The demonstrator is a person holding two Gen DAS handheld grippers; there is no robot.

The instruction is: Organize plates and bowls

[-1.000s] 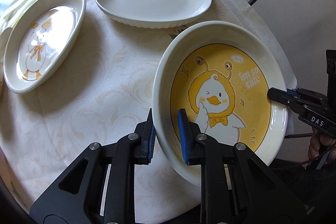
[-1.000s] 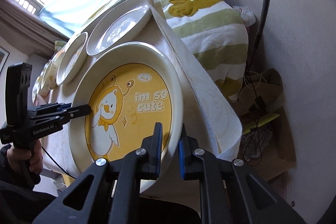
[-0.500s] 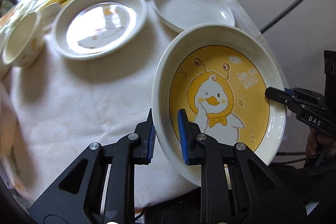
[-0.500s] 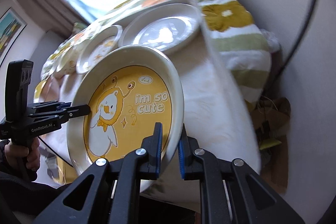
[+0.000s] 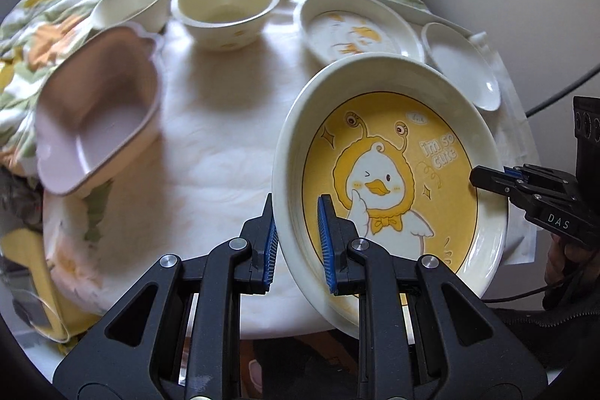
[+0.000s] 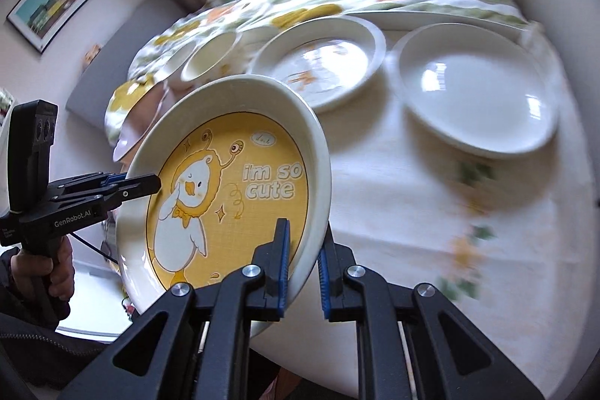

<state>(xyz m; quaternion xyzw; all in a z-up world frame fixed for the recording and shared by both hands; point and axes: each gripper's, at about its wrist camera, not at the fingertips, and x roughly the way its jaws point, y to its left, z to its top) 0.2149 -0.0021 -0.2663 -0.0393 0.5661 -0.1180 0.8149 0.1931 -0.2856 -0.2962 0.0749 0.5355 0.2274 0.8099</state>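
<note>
A deep cream plate with a yellow cartoon duck [image 5: 393, 182] hangs tilted above the table's near edge, held from both sides. My left gripper [image 5: 296, 212] is shut on its left rim. My right gripper [image 5: 478, 179] is shut on the opposite rim. In the right wrist view the same plate [image 6: 232, 190] sits between the right gripper's [image 6: 303, 231] blue pads, and the left gripper [image 6: 153, 183] pinches the far rim, a hand below it. On the cloth lie a pale duck plate [image 5: 356, 29], a plain white plate [image 5: 461, 62] and a cream bowl [image 5: 225, 14].
A pink square dish [image 5: 93, 122] stands at the left, with a second cream bowl [image 5: 131, 6] behind it. The table wears a white cloth [image 5: 217, 145] over a floral one. In the right wrist view the white plate [image 6: 476, 89] and the pale duck plate [image 6: 322, 62] lie beyond the held plate.
Both grippers carried the yellow plate sideways along the table and rolled with it. The bowls and the pink dish have come into the left wrist view. Both grips are unchanged.
</note>
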